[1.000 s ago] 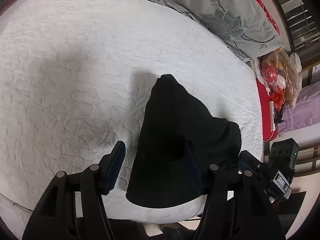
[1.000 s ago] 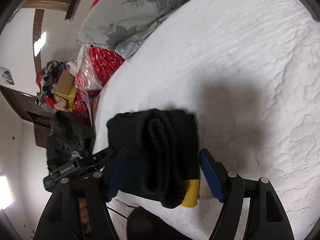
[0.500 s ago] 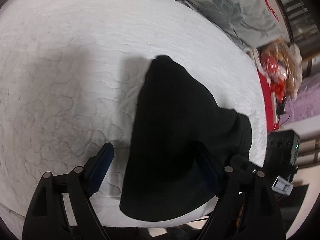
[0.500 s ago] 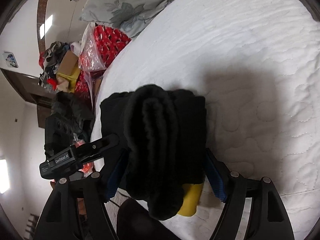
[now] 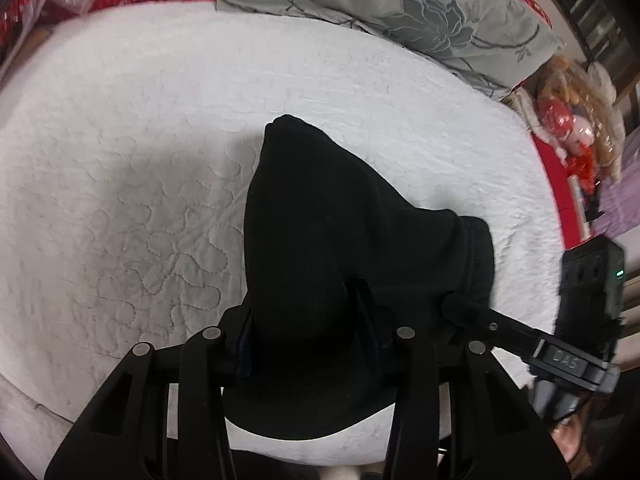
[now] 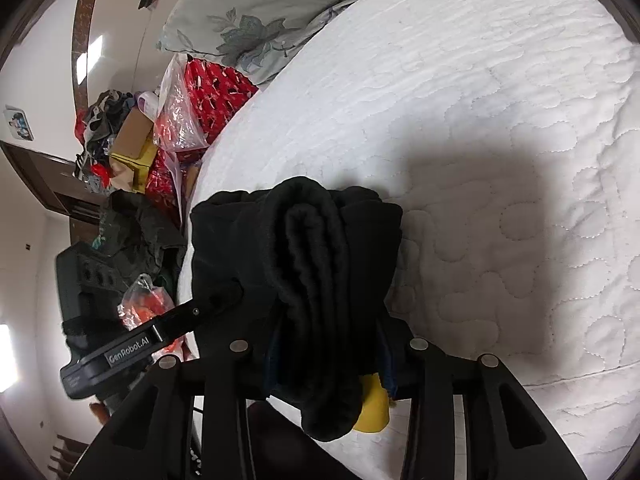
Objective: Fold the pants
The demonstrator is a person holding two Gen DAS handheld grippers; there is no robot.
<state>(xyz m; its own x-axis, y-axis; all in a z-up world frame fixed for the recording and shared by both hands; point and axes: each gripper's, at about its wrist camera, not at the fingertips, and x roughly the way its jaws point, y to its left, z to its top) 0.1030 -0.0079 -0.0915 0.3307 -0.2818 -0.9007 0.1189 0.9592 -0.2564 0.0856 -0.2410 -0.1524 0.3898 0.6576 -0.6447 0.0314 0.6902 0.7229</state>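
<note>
Both grippers clamp the same bundle of black pants at the near edge of a bed covered in a white quilt. Seen from the left wrist, the left gripper (image 5: 308, 332) has its fingers pressed into the cloth, closed on the near end of the pants (image 5: 332, 240), whose long axis runs away from the camera and narrows to a rounded tip pointing toward the grey floral pillow (image 5: 400, 12) at the far side of the quilt (image 5: 120, 160); the wider, thicker end spreads to the right, where the right gripper (image 5: 460, 308) bites into it from the side. Seen from the right wrist, the right gripper (image 6: 324, 344) is likewise closed on the pants (image 6: 312, 280), here a thick rolled fold standing between its fingers, its length running from the gripper out across the quilt (image 6: 480, 120). A yellow tag (image 6: 372, 408) shows beneath the roll's near end, and the left gripper (image 6: 224, 300) grips the bundle's left side.
</note>
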